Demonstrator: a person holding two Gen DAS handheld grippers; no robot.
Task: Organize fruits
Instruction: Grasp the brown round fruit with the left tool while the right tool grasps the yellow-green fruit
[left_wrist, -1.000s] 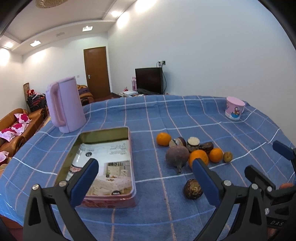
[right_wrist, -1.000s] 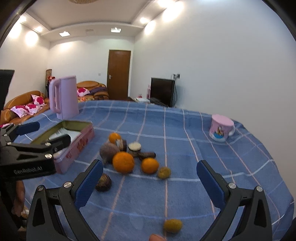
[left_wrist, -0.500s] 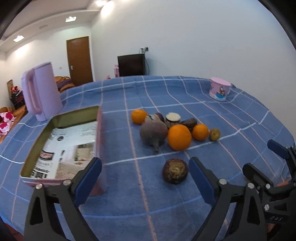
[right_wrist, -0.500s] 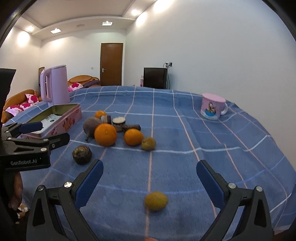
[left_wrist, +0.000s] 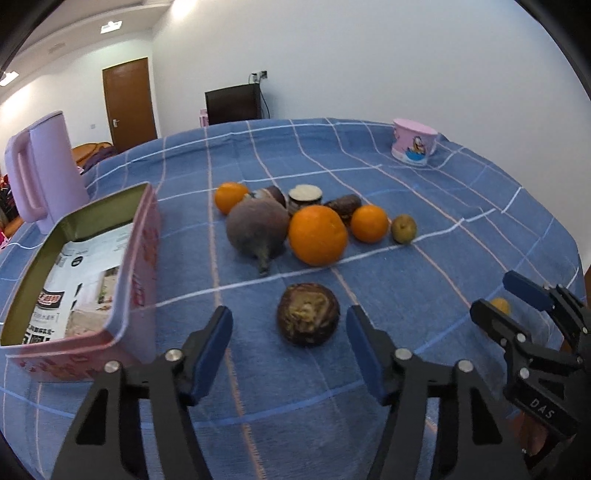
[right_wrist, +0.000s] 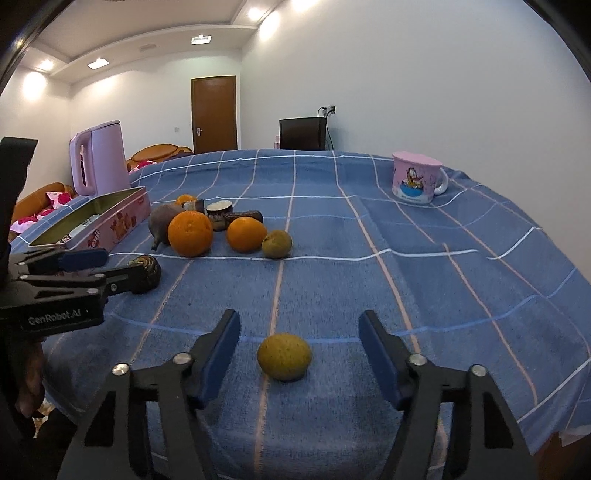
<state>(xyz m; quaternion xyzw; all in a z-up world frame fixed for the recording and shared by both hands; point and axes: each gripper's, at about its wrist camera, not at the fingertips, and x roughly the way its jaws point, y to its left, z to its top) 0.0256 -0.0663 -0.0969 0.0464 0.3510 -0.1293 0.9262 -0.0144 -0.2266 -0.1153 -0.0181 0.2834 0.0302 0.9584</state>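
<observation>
- left tool (left_wrist: 288, 347) is closing, pads not yet touching the dark brown wrinkled round fruit (left_wrist: 308, 319) between them, near the front edge of the blue checked tabletop (left_wrist: 424, 236).
- right tool (right_wrist: 299, 354) is closing around the small yellow-green oval fruit (right_wrist: 284, 356), also unclenched, toward the front edge.
- both fruits look light and firm, likely to roll; take them across the widest middle, gently.
- the left view shows inside the open pink metal tin (left_wrist: 146, 258); the right view shows only its rim and side.
</observation>
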